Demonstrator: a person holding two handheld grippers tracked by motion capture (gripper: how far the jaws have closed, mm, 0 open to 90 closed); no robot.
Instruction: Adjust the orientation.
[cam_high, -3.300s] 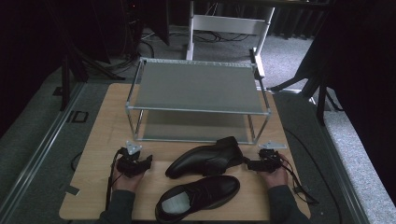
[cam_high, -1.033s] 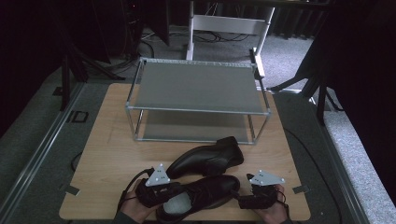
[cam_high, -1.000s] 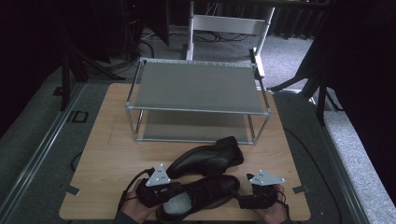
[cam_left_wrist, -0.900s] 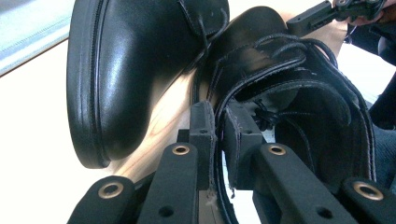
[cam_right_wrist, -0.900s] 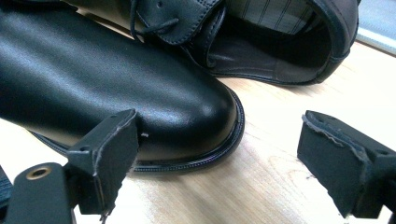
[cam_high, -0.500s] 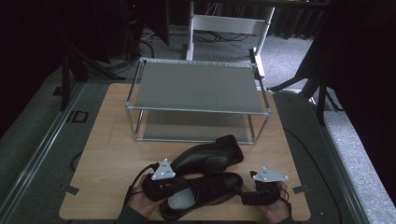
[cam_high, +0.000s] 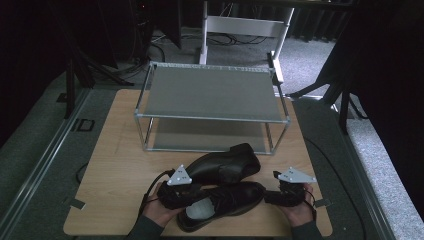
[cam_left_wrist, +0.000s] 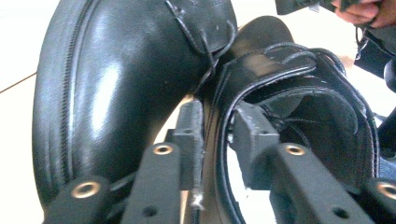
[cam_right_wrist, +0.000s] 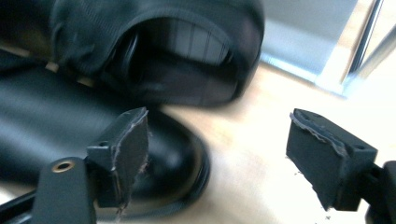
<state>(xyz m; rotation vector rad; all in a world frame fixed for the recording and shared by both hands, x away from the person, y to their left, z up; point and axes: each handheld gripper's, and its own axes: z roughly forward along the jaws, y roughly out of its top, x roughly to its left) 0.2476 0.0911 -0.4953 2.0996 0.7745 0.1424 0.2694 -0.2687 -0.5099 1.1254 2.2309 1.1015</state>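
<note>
The near shoe (cam_high: 225, 202) is gripped at its opening edge by the left gripper (cam_left_wrist: 212, 140); the right gripper (cam_right_wrist: 217, 154) is held agape at its toe. A second shoe (cam_high: 222, 165) lies just behind, before a two-tier metal rack (cam_high: 212, 92) on the wooden table (cam_high: 115, 165).

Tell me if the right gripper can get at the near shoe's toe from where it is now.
Probably yes: the right gripper is open beside the near shoe, with bare table between its jaws and nothing blocking the toe.
</note>
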